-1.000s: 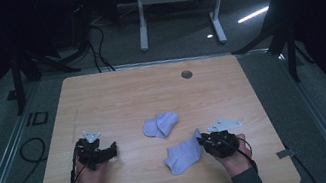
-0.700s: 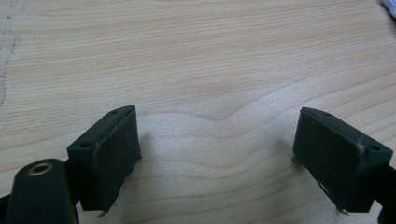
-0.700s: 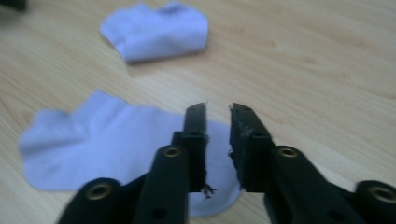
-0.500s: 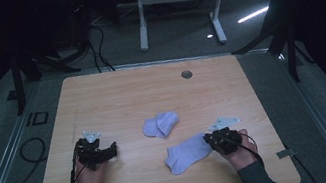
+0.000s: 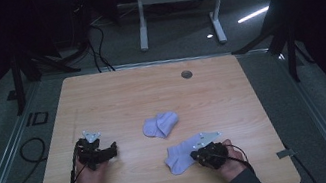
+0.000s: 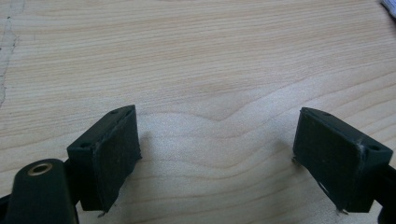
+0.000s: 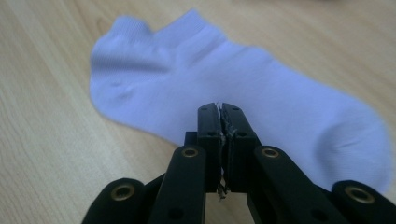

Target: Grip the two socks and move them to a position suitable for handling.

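A pale lilac ankle sock lies flat on the wooden table, front right of centre. My right gripper is shut, its tips low over the sock's near edge. No fabric shows between the jaws. A second lilac sock lies folded near the table's middle. My left gripper rests at the front left, open, with bare wood between its pads.
A round grommet hole sits near the table's far edge. A black cable trails from the left gripper off the front. Table legs and cables stand on the floor beyond.
The near sock has gone from bunched to lying flatter and longer. The right hand shifted a little beside it. The left gripper has stayed put.
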Available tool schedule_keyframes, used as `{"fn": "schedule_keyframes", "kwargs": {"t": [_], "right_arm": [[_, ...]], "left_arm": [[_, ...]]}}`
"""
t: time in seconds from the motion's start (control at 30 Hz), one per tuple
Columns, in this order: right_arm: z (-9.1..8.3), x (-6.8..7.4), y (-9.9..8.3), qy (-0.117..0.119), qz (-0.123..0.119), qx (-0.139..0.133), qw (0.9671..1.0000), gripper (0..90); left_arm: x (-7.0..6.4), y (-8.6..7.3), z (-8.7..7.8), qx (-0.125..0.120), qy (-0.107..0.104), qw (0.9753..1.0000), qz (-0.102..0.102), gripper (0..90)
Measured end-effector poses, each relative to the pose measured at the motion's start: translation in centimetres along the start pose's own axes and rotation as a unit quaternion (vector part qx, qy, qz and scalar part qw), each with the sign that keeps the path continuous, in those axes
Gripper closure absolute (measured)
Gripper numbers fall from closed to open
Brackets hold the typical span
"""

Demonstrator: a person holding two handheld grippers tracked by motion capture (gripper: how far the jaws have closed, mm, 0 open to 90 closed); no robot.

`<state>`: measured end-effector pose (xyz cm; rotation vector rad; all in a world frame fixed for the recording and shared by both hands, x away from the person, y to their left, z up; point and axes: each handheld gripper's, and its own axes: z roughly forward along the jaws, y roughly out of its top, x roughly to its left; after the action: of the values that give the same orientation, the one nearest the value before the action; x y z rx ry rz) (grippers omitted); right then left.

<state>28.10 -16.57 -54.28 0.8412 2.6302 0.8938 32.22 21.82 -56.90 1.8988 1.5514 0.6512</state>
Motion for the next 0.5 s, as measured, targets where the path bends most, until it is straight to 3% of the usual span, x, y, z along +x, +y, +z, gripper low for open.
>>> {"fn": "schedule_keyframes", "kwargs": {"t": [0.33,0.5], "right_arm": [[0.7,1.4,0.1,0.018,-0.014,0.008,0.9997,85.1],[1.5,3.1,1.0,0.031,-0.020,0.001,0.9993,83.0]], "left_arm": [[0.0,0.0,0.0,0.000,0.000,1.0000,0.000,14.3],[0.0,0.0,0.0,0.000,0.000,1.0000,0.000,14.3]]}}
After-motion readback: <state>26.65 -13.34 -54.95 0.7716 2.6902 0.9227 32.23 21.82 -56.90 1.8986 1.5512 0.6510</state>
